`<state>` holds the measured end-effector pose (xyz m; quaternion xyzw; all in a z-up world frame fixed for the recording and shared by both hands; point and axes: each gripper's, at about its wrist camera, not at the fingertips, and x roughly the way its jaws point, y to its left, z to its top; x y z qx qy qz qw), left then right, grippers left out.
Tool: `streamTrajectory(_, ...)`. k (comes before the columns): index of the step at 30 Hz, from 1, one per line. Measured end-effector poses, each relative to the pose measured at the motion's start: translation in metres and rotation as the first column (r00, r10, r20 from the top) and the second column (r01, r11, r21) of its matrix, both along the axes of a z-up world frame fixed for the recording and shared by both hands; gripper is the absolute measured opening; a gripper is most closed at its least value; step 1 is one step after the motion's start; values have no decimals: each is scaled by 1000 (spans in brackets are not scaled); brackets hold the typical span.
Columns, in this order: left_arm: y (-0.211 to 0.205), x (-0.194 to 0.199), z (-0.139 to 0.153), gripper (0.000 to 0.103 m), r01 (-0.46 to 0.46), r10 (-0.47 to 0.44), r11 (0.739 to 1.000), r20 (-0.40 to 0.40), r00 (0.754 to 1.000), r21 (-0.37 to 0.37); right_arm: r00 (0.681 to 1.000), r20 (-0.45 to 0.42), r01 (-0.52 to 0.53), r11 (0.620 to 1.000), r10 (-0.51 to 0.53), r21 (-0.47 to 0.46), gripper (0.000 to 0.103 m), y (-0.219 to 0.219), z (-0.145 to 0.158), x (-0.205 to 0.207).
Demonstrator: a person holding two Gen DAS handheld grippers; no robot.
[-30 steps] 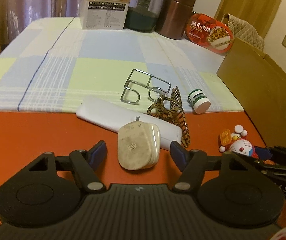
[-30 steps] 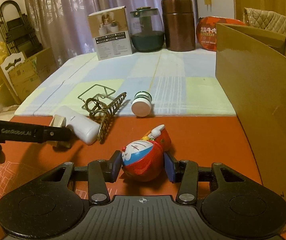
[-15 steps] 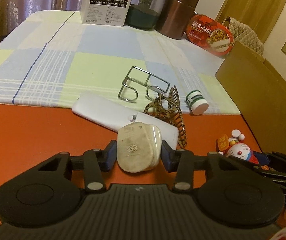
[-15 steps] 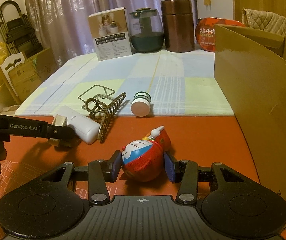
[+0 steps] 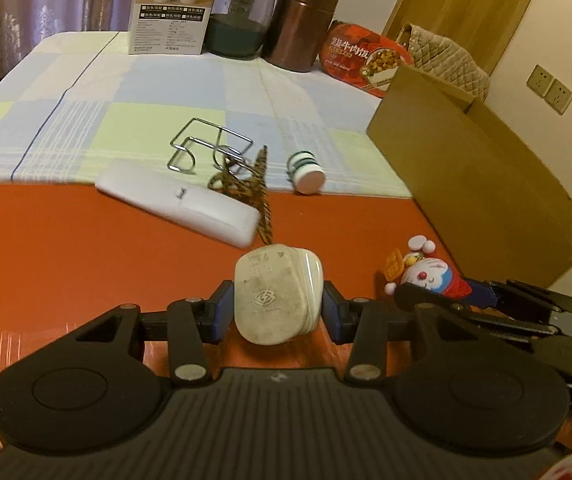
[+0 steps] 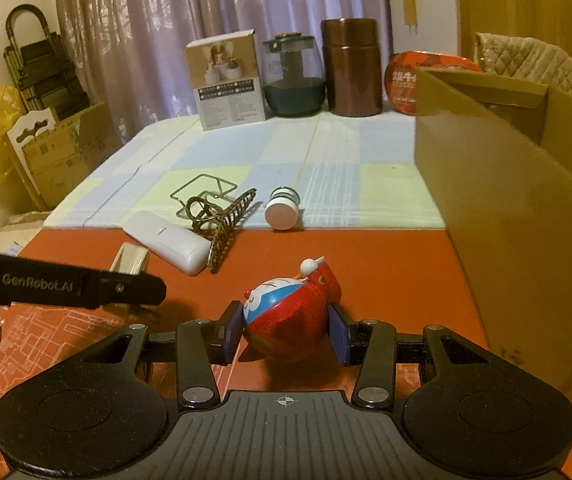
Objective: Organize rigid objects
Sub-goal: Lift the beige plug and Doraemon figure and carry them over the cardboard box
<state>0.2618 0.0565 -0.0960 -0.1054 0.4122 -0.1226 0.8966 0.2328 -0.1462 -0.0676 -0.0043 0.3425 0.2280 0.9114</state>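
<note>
Low in the middle of the left wrist view, the left gripper (image 5: 278, 312) is pinching a grubby white plug adapter (image 5: 276, 294) by its two flat sides, the blue pads pressed against it. At the bottom centre of the right wrist view, the right gripper (image 6: 285, 334) is clamped on a round red and blue cat figurine (image 6: 292, 314), one pad on each flank. Both pieces look like hard, light plastic. The adapter's flat faces should give a sure hold, but I'd guess the figurine's glossy, rounded body could twist or slide out unless it is gripped across its widest part, as it is now. The open cardboard box (image 6: 518, 216) fills the right side of that view and seems the likely place for them. Above the grippers, mid-frame, a white case (image 5: 178, 204), a wire rack (image 5: 206, 146), a patterned hair claw (image 5: 252, 188) and a small white jar (image 5: 306, 166) lie where the orange mat (image 5: 66, 248) meets the checked cloth.
</note>
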Motion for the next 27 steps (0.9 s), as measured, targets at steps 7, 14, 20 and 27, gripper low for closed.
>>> streamTrajectory(7, -9, -46, 18, 40, -77, 77, 997, 21, 997, -22, 998, 53, 12, 1000, -13, 20, 42, -22, 25, -34)
streamTrajectory(14, -29, -77, 41, 40, -89, 90, 996, 50, 995, -28, 991, 128, 21, 999, -25, 35, 42, -45, 55, -69)
streamTrajectory(20, -62, -83, 69, 40, -29, 31, 999, 92, 995, -24, 985, 164, 43, 996, -55, 76, 42, -72, 85, -84)
streamTrajectory(27, -121, -72, 107, 40, 90, -86, 996, 163, 983, -18, 973, 187, 113, 985, -136, 131, 42, -128, 129, -72)
